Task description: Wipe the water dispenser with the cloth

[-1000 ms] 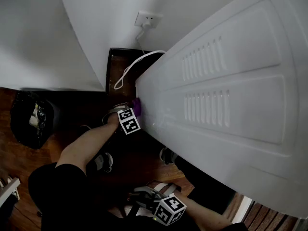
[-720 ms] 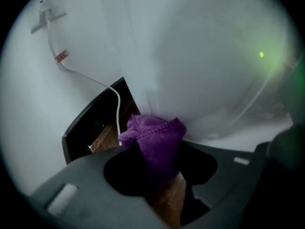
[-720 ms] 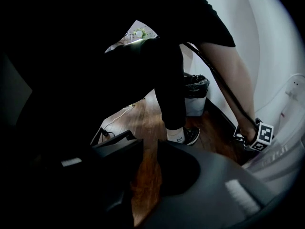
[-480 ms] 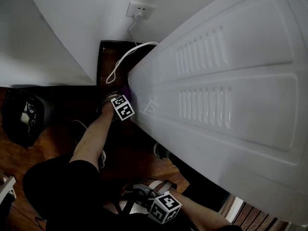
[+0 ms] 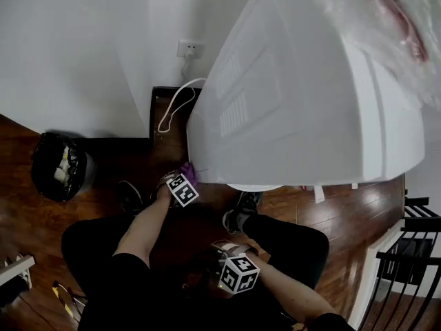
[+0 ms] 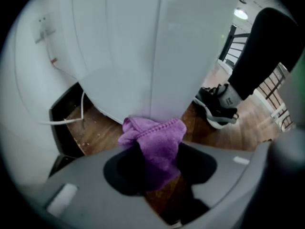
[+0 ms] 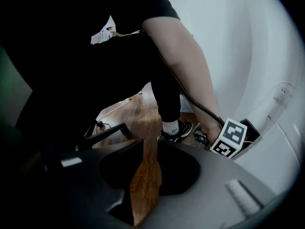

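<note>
Between the jaws of the left gripper sits a bunched purple terry cloth, pinched tight, its free fold pressed against the bottom corner of the tall white plastic water dispenser. That is at centre frame in the left gripper view, just above the brown wooden floor.

The right gripper is closed to a sliver with nothing in it, only floorboards showing through. It hangs idle at the bottom centre of the head view.

Now the change. A second ago the cloth was up against the edge of the louvred panel, and that panel filled the right of the head view. Now the head has pulled back, and the dispenser's whole top, with crinkled clear plastic wrap at the upper right, comes into frame. The cloth has come round to the lower corner at centre left, below the slotted vents.

That side edge looks covered, I'd say, and the wiping seems to be moving on to the next face. The white power cable trails from the white wall socket close behind that corner and could snag. The black waste bin stands well clear at the left.
</note>
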`<state>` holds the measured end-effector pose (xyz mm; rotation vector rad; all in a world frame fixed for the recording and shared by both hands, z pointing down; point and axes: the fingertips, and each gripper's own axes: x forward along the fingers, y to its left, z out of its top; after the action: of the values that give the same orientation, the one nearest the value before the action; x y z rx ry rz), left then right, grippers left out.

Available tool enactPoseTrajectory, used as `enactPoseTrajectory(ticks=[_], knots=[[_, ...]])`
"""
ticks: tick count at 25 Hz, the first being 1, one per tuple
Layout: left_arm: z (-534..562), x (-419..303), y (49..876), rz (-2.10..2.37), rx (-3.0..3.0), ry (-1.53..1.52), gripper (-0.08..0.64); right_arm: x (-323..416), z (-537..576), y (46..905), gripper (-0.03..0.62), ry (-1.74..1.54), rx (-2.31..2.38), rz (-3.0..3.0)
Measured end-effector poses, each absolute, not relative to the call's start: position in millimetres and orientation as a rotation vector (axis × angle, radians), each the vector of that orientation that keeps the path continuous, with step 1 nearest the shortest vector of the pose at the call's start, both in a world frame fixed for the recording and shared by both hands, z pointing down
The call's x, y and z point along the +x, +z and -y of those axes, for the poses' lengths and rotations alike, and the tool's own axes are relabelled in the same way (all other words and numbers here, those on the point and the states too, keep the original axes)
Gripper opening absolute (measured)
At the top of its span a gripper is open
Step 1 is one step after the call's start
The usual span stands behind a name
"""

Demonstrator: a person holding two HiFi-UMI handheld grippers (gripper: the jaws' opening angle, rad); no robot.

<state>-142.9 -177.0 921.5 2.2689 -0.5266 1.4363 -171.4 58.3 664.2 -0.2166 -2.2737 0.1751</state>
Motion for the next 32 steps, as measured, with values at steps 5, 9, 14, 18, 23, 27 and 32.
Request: enactPoseTrajectory(ticks=[5, 9, 14, 18, 23, 27, 32], knots=[[227, -161, 811, 0.697, 2.385, 1.373, 0.204, -172, -43, 656, 0.087, 0.118, -0.178, 2.368], [230, -153, 677, 0.855, 2.489, 1.205, 0.204, -153, -56, 624, 0.087, 0.046, -0.16, 2.408], [236, -151, 453, 1.159, 2.747, 1.084, 0.204, -114, -71, 566, 0.087, -0.036, -0.059, 2.514], [229, -152, 290, 1.441, 2.917, 0.976, 0.204, -81, -80, 528, 0.086, -0.09, 0.01, 2.573], [152, -132, 206, 1.598, 2.895, 0.418, 0.204, -46, -79, 475, 0.087, -0.007, 0.191, 2.771], [66, -85, 216, 1.535, 2.789, 0.015, 0.206, 3, -29, 419, 0.086, 0.124, 0.51, 2.952], [-14, -27, 237, 1.339, 2.653, -0.248, 0.206, 89, 7, 336, 0.081, 0.242, 0.89, 3.085]])
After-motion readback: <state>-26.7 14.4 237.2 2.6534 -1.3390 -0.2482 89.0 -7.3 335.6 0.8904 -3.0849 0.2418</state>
